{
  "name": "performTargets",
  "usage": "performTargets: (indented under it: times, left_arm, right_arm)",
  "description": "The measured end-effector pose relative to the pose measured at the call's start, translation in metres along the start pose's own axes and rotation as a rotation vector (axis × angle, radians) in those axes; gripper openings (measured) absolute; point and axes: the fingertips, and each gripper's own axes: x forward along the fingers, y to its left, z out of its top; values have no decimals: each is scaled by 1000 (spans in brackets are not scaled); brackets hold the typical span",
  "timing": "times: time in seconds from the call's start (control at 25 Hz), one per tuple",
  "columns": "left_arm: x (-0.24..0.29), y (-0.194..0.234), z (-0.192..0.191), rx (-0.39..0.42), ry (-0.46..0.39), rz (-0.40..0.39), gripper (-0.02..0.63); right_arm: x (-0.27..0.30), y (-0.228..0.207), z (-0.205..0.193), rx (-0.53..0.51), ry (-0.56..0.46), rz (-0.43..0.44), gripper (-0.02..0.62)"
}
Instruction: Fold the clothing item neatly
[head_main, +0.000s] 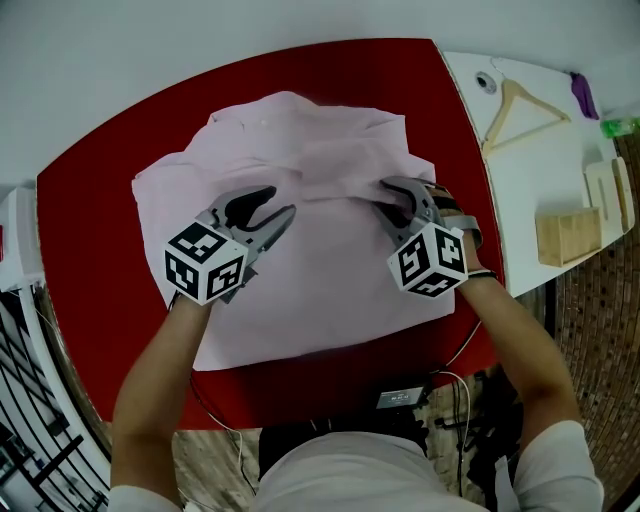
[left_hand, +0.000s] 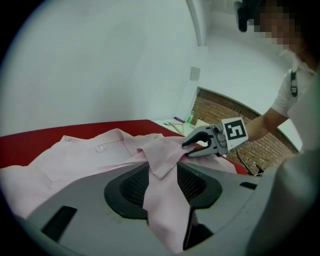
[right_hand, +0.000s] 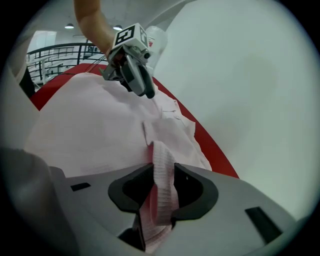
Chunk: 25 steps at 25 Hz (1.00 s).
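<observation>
The pink shirt (head_main: 320, 290) lies spread on the red worktop (head_main: 90, 200), under and around both tongs. The left tongs (head_main: 278, 205) are clenched on a fold of it, with the cloth running up between the jaws. The right tongs (head_main: 392, 197), just across from them, grasp a bunched ridge of the same shirt, pinched tight. Between the two, the fabric rises in a crease. Past the right tongs, a wooden hanger (head_main: 520, 108) rests on a white side shelf (head_main: 545, 170).
</observation>
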Motion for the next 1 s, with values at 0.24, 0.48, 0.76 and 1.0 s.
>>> performTargets:
  times: [0.24, 0.48, 0.76, 1.0]
  left_arm:
    - [11, 8, 0, 22, 36, 24, 176]
    - [26, 18, 7, 96, 78, 55, 176]
    - [33, 46, 15, 200, 134, 147, 176]
    - [21, 75, 10, 210, 172, 228, 176]
  right_arm:
    - [4, -38, 3, -33, 3, -49, 35]
    - [20, -77, 2, -24, -6, -79, 32]
    - [50, -126, -23, 171, 31, -84, 32]
    - [82, -144, -51, 350, 73, -64, 33]
